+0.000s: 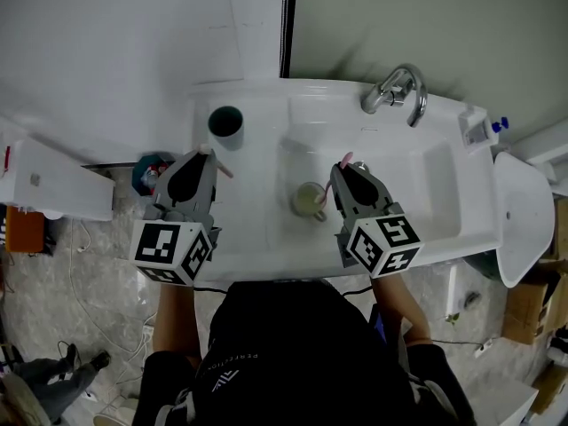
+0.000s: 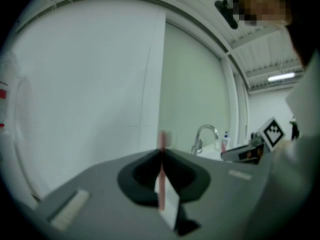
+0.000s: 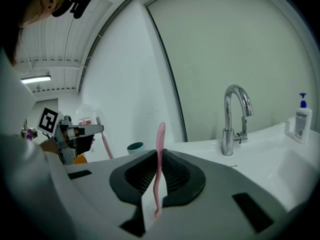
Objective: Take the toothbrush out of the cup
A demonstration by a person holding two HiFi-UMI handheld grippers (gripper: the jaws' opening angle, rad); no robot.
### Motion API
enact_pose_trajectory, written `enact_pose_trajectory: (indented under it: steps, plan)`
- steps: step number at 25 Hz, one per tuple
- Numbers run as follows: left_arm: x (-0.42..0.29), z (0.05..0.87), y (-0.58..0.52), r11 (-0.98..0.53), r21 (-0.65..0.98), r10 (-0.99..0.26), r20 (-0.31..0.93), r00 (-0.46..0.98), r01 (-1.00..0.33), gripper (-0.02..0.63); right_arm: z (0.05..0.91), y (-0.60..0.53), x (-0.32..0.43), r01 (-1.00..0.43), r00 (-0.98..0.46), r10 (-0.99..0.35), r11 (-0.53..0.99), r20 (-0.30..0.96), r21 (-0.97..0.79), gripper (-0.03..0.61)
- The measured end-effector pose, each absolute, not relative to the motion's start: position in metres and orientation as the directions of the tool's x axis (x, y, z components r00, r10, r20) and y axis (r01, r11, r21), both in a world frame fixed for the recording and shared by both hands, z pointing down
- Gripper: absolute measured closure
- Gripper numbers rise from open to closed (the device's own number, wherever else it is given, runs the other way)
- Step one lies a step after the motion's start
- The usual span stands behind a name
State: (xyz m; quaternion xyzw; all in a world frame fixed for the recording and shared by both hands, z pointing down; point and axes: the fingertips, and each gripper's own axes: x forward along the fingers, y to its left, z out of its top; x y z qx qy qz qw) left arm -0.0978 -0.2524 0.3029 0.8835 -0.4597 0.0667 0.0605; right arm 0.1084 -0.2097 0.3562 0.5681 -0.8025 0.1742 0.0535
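Note:
Two pink toothbrushes are held, one in each gripper. In the head view my left gripper (image 1: 206, 153) is shut on a pink toothbrush (image 1: 223, 169) over the counter, just in front of the dark teal cup (image 1: 225, 122). My right gripper (image 1: 342, 166) is shut on another pink toothbrush (image 1: 345, 158) next to a pale green cup (image 1: 309, 201) in the basin. The left gripper view has the thin pink handle (image 2: 162, 146) pinched between the jaws of the left gripper (image 2: 162, 153). In the right gripper view a curved pink handle (image 3: 160, 139) rises from the shut right gripper (image 3: 160, 154).
The white sink (image 1: 426, 193) has a chrome faucet (image 1: 397, 90) at the back and a soap bottle (image 3: 300, 122) at the far right. A white wall stands behind. Boxes and cables lie on the floor at both sides.

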Motion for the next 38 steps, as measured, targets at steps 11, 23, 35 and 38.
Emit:
enact_pose_trajectory:
  steps: [11,23,35,38]
  plan:
    - [-0.103,0.327,-0.236,-0.546,0.102,-0.801,0.228,0.554,-0.831,0.595,0.359,-0.201,0.116,-0.933,-0.335,-0.898,0.274,0.283,-0.235,0.552]
    - [-0.111,0.342,-0.225,-0.529,0.148,-0.793,0.266,0.548,-0.836,0.595,0.363,-0.197,0.117,-0.934,-0.332,-0.897,0.271,0.290,-0.232,0.554]
    - [-0.112,0.343,-0.229,-0.540,0.148,-0.784,0.269,0.559,-0.829,0.594,0.368,-0.199,0.119,-0.937,-0.319,-0.900,0.253,0.297,-0.241,0.554]
    - [-0.106,0.343,-0.230,-0.551,0.147,-0.776,0.270,0.570,-0.821,0.595,0.370,-0.198,0.122,-0.938,-0.315,-0.900,0.247,0.300,-0.243,0.555]
